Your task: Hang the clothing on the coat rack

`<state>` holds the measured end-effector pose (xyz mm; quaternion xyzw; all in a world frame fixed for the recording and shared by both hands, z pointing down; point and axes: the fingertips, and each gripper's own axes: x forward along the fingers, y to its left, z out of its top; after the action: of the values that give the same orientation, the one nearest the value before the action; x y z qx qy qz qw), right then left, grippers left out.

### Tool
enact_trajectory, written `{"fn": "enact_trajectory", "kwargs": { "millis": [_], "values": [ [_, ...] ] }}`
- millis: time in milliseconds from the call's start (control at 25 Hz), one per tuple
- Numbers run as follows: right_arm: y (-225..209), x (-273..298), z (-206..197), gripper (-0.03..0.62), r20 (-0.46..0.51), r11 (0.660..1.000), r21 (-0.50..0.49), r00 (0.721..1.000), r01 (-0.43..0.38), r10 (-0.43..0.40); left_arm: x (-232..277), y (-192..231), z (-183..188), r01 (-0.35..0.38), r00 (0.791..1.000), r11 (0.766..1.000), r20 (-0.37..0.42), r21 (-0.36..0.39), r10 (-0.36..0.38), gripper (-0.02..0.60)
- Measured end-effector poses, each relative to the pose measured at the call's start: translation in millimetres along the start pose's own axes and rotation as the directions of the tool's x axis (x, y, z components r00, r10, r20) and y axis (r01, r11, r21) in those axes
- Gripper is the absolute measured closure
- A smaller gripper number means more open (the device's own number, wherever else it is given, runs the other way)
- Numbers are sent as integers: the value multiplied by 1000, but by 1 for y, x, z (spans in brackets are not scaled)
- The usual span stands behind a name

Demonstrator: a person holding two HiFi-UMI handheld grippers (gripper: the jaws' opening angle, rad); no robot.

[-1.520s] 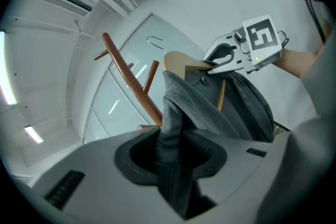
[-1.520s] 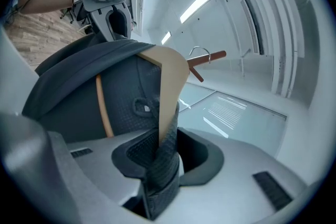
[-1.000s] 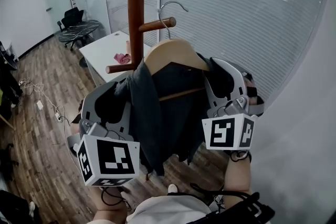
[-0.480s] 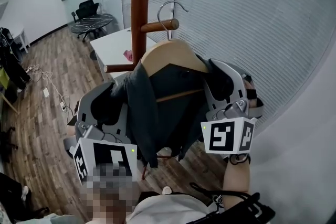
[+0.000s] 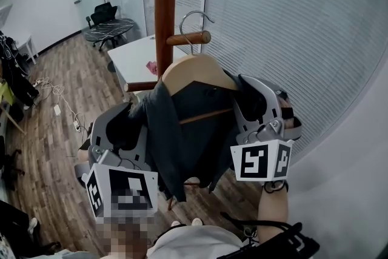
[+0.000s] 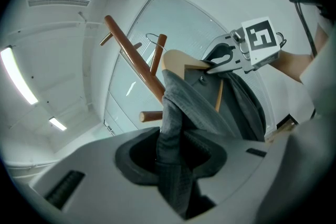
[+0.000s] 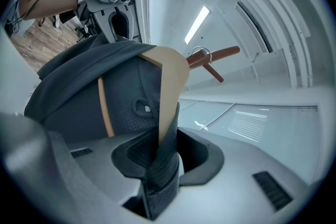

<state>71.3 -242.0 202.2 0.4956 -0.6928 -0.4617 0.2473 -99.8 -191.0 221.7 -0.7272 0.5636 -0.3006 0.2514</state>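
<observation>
A dark grey garment [image 5: 194,142] hangs on a wooden hanger [image 5: 197,68] in front of the brown coat rack pole [image 5: 165,3]. The hanger's metal hook [image 5: 194,16] loops around a peg [image 5: 189,39]; I cannot tell whether it rests on the peg. My left gripper [image 5: 142,121] is shut on the garment's left shoulder fabric [image 6: 176,149]. My right gripper [image 5: 244,94] is shut on the right hanger end [image 7: 169,86], wrapped in the cloth [image 7: 160,165]. The right gripper view shows the hook [image 7: 202,52] at the peg [image 7: 218,54].
A white table [image 5: 133,51] with a pink item [image 5: 149,65] stands behind the rack. A glass wall with blinds [image 5: 291,27] runs along the right. An office chair [image 5: 104,11] and round table [image 5: 115,26] stand far left. Cables [image 5: 57,100] lie on the wood floor.
The head view has swung so the rack pole sits a little further right. Both grippers keep their hold, and the hanger stays up at the peg.
</observation>
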Motion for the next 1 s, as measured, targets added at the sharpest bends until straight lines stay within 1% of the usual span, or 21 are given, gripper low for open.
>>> {"fn": "enact_trajectory", "kwargs": {
  "millis": [400,1000],
  "values": [
    [4,2,-2,476,-16,1000,3,1000,-7,7,4,-1,-4,24,1000,1000,-9,1,-24,457],
    [6,4,-7,476,-30,1000,3,1000,-8,8,9,-5,-6,35,999,999,-18,14,-35,459]
  ]
}}
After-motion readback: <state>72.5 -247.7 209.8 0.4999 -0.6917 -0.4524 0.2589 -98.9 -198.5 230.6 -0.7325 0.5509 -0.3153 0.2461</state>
